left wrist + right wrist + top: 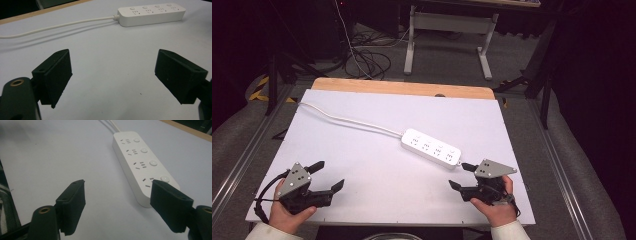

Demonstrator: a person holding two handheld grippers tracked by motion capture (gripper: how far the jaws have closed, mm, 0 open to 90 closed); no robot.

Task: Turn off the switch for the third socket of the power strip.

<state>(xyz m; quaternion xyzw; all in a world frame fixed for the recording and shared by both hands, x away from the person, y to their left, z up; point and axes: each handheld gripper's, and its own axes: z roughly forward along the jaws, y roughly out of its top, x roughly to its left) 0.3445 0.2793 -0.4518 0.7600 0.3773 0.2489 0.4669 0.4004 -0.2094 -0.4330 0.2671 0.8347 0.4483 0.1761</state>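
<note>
At the near right edge of the table (pixel 362 130), the right gripper (pixel 462 175) stands wide open and empty, one jaw just beside the near end of the power strip (pixel 432 147). The strip's long axis runs far-left from there (its cord (pixel 347 119) trails on toward the far-left corner). The left gripper (pixel 328 175), also wide and empty, sits well apart at near left, with only bare table between.

A white board (pixel 377 165) covers most of a wooden table (pixel 402 87), whose bare edge shows along the far side. Beyond it, on the grey floor (pixel 447 60), a tangle of cables (pixel 367 60) lies near the white legs of a desk (pixel 447 30). Metal rails (pixel 242 160) run along both sides of the table.
</note>
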